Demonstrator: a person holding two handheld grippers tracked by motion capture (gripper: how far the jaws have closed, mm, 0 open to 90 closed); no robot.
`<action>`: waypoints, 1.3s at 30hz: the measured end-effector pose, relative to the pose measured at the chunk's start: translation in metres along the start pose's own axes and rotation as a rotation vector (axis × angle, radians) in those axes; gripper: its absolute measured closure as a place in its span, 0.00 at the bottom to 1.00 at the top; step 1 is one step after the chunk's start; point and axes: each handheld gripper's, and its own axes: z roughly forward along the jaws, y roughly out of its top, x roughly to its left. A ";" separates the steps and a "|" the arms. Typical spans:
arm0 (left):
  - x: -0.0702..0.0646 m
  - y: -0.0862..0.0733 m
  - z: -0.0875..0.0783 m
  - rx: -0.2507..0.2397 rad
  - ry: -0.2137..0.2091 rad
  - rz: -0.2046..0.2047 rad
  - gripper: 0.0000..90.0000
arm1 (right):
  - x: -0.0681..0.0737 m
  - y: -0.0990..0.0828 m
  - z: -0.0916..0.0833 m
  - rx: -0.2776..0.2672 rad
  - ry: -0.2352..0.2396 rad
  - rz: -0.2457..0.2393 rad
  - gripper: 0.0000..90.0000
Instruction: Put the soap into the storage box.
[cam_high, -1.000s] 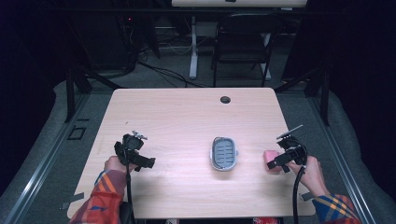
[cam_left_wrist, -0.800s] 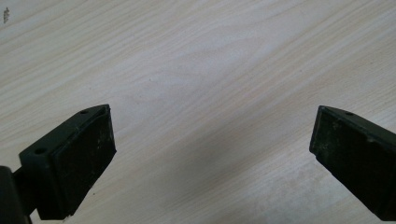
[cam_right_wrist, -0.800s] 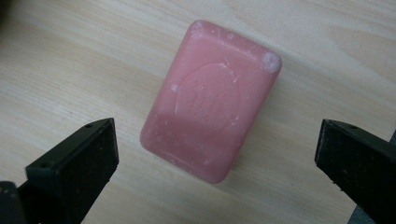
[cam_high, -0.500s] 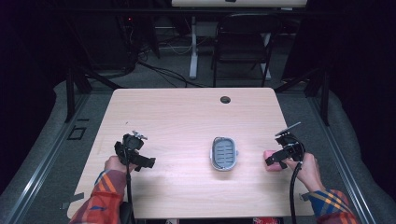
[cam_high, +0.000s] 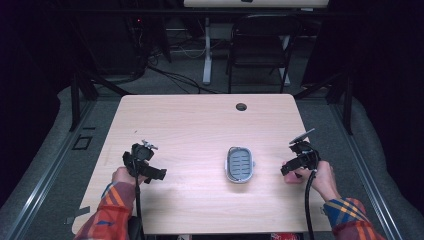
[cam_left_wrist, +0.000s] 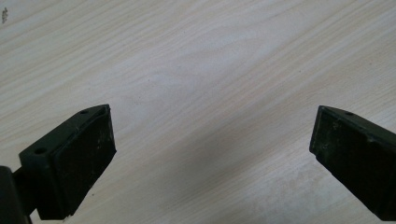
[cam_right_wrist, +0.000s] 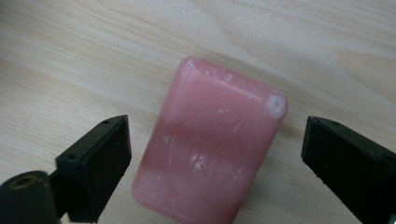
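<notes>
From where I stood, the right gripper (cam_right_wrist: 215, 163) was poised over one pink bar of soap (cam_right_wrist: 210, 144), its jaws spread wide, one on either side of the bar with a gap to each, nothing grasped yet. The soap lay flat on the wooden table (cam_high: 200, 125), between the jaws and slightly askew to them, its near end under the jaw tips. This looked to me like the approach just before the grasp: the next move would call for lowering a little, squaring the jaws to the bar's long sides and closing firmly, since soap may slip. The left gripper (cam_left_wrist: 210, 154) also stood released, with only bare wood between its jaws. Farther along, between the two grippers, sat one grey soap dish (cam_high: 240, 164), empty, seemingly where the bar belonged. Beyond it, one small dark hole (cam_high: 241, 106) marked the table's far edge. The count: two grippers, one soap, one dish
</notes>
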 end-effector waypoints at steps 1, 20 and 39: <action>0.000 0.000 0.000 0.000 0.000 0.000 0.00 | -0.001 0.001 -0.001 0.013 0.003 -0.019 0.14; 0.000 0.000 0.001 0.004 0.007 0.004 0.00 | -0.002 0.004 0.002 0.072 -0.003 -0.011 0.39; 0.000 0.000 0.001 0.005 0.007 0.003 0.00 | -0.010 0.002 0.000 0.069 0.017 -0.017 0.41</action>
